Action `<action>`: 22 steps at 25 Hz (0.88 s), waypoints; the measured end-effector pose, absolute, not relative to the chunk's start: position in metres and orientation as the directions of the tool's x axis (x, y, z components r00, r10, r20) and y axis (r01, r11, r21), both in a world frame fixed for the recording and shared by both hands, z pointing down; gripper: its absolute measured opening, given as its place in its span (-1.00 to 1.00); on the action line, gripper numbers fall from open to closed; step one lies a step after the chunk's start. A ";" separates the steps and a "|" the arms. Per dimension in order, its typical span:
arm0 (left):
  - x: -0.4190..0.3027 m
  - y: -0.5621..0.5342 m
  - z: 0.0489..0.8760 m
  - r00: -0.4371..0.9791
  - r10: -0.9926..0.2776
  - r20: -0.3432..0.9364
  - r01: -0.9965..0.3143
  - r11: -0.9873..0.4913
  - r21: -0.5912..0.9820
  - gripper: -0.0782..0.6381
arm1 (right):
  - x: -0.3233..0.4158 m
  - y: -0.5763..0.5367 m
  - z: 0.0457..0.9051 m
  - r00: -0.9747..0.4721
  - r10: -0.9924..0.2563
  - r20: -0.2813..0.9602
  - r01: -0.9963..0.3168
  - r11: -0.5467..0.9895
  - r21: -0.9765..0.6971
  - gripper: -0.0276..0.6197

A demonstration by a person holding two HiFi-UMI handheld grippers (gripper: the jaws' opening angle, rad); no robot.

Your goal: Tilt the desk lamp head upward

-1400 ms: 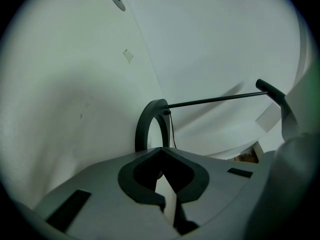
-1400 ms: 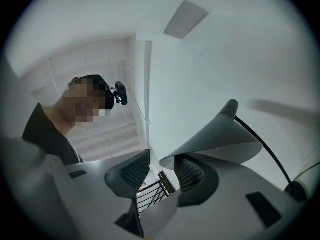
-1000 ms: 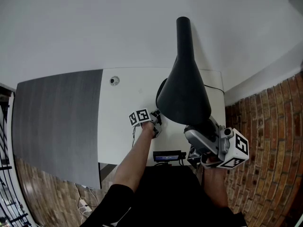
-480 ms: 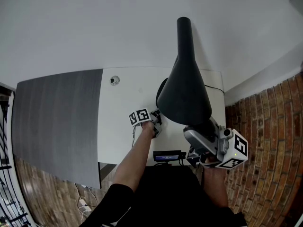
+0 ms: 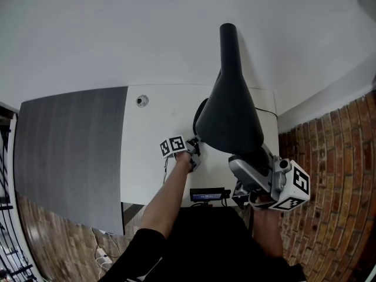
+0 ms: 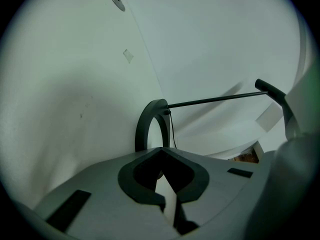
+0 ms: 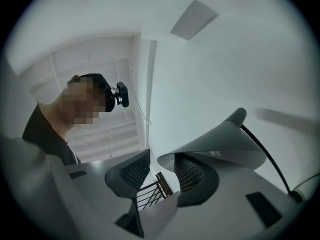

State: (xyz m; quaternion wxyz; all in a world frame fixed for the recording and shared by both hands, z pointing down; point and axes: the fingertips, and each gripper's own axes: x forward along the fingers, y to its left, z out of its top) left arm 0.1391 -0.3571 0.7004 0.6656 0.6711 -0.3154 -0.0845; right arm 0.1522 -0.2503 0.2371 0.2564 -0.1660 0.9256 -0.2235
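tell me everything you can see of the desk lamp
The desk lamp is matte and dark, metal by its look. It has a cone shade narrowing to a long neck, a thin rod arm and a ring base on the white desk. Its cord trails behind. The left gripper looks shut on the ring base. The right gripper, jaws apart, has one pad under the shade's rim.
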 end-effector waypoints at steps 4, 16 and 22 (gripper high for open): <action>0.140 -0.356 0.700 0.787 -0.535 0.308 -0.311 0.087 0.946 -0.76 | 0.153 -0.252 0.226 -0.810 -0.413 -0.417 -0.183 0.853 -0.488 -0.42; 0.140 -0.357 0.699 0.787 -0.535 0.308 -0.313 0.085 0.946 -0.76 | 0.154 -0.257 0.205 -0.798 -0.408 -0.444 -0.175 0.861 -0.478 -0.42; 0.140 -0.357 0.699 0.786 -0.536 0.309 -0.314 0.084 0.946 -0.76 | 0.154 -0.258 0.200 -0.795 -0.412 -0.444 -0.175 0.859 -0.482 -0.42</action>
